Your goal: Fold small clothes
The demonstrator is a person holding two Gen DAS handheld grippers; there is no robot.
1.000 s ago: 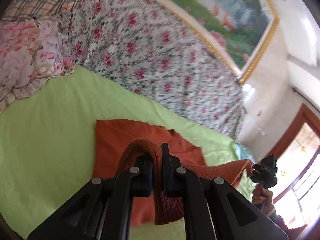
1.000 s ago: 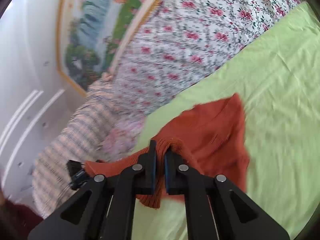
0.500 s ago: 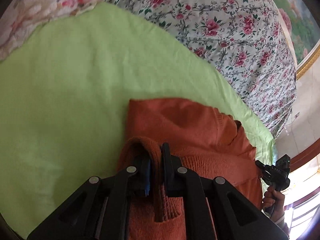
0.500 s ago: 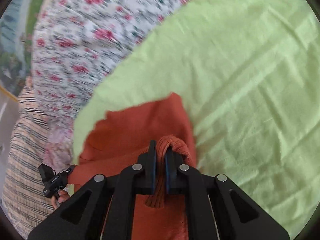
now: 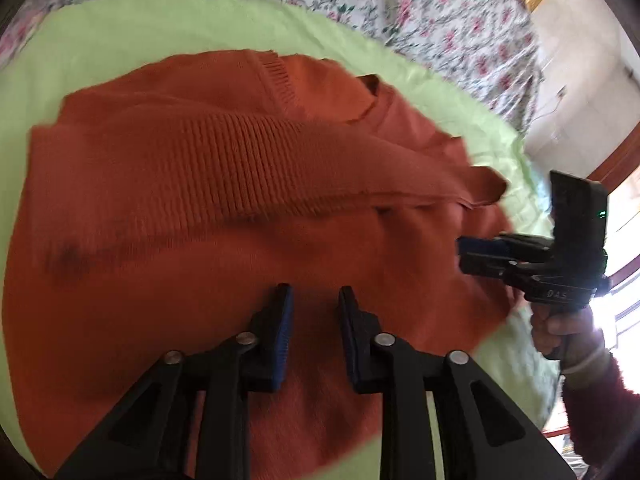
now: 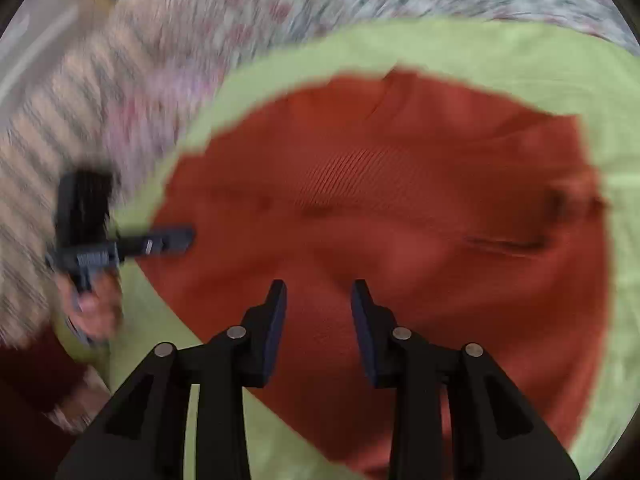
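An orange knitted sweater [image 5: 224, 208] lies folded over on the light green sheet [image 5: 120, 28]; its ribbed hem [image 5: 248, 172] lies across the middle. My left gripper [image 5: 316, 300] is open and empty just above the sweater. My right gripper [image 6: 318, 292] is open and empty above the same sweater [image 6: 400, 208]. The right gripper shows at the sweater's right edge in the left wrist view [image 5: 472, 254]. The left gripper shows at the sweater's left edge in the right wrist view [image 6: 188, 236]. The right wrist view is blurred.
A floral quilt [image 5: 400, 4] lies bunched beyond the green sheet. A striped blanket [image 6: 52, 132] lies to the left in the right wrist view. A window or door frame [image 5: 624, 160] stands at the far right. The sheet [image 6: 520, 56] surrounds the sweater.
Both grippers carried the sweater's hem over and down onto the garment, then opened and let it go. The hem now lies flat across the sweater.
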